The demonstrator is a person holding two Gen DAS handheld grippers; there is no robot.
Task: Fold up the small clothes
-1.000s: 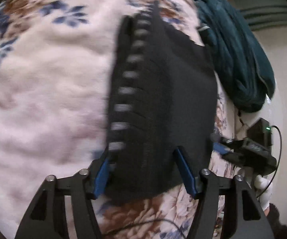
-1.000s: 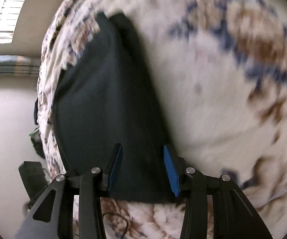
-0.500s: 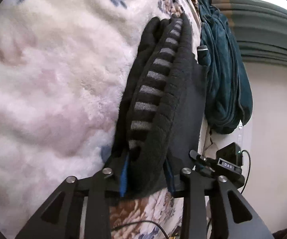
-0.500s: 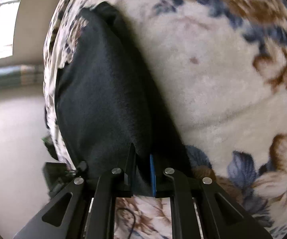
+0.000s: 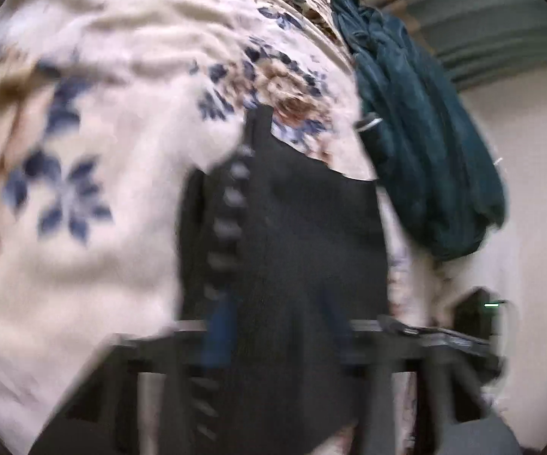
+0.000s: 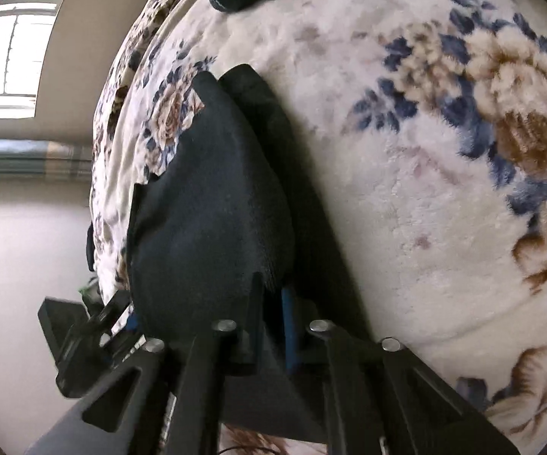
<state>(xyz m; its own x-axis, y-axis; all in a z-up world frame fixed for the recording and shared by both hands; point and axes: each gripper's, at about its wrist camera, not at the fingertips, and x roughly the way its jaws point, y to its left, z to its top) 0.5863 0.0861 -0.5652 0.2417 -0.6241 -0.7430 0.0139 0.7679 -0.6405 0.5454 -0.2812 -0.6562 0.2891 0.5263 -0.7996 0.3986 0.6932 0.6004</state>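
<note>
1. Nearest the right wrist camera, the right gripper (image 6: 273,299) has its fingers nearly together, pinching the near edge of the small black knitted garment with a grey-striped band (image 6: 212,204).
2. In the left wrist view the left gripper (image 5: 273,337) is heavily blurred; the garment (image 5: 296,250) fills the space between its fingers, but I cannot tell whether they are clamped on it.
3. The garment bulges upward from the right fingers while its far corner rests on the cream fleece blanket with blue and brown flowers (image 6: 425,189) that covers the bed.
4. Further off, a dark teal plush cloth (image 5: 421,151) hangs at the bed's edge, and a black device with a green light (image 5: 482,314) sits below it.
5. Risks, as I judge them: the pinch holds only a thin bite of thick knit, so a quick pull could slip it free. If the left hold is loose, the layers may skew and the fold land crooked. The fleece may also drag the far corner.
</note>
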